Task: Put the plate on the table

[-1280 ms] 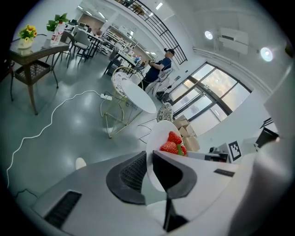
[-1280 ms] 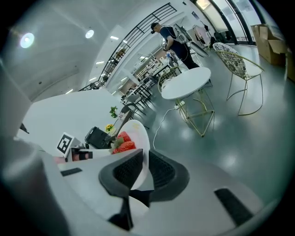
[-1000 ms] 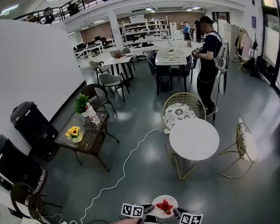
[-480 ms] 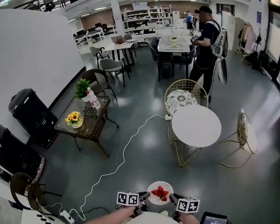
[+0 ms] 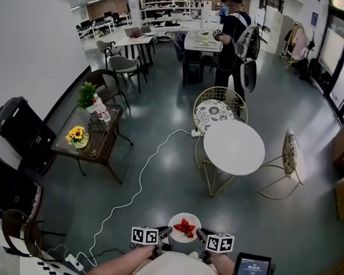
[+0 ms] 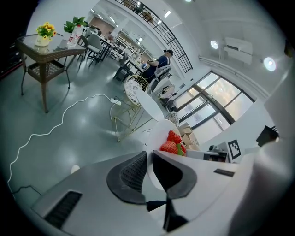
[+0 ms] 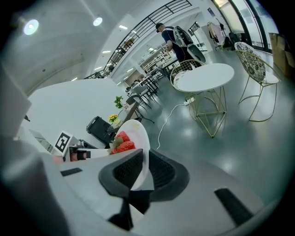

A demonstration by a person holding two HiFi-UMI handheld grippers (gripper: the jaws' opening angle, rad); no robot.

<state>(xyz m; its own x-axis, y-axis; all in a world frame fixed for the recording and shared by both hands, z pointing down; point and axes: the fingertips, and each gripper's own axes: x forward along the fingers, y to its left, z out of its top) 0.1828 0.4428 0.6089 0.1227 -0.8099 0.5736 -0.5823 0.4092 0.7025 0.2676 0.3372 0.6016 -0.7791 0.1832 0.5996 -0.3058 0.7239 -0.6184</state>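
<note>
Two pairs of tongs hold the plate [image 5: 192, 219] between them, so the pick-up is done and the setting-down is what is left. The left tongs [image 6: 149, 161] are clamped on the plate's left rim and the right tongs [image 7: 144, 162] on its right rim. Each gripper view shows the white edge pinched between the ribbed jaws. A few strawberries [image 5: 184, 227] lie on the plate. The plate hangs in the air over the grey floor [image 5: 158, 179], well apart from the round white surface [image 5: 233, 147], on the side of that surface nearest the holder. By my judgement the task is about half done. The plate has yet to be carried across to the surface, lowered level onto its bare top, and released by both tongs. A wire chair [image 5: 216, 110] stands just beyond the surface, and a person [image 5: 232, 34] stands farther off past it.
</note>
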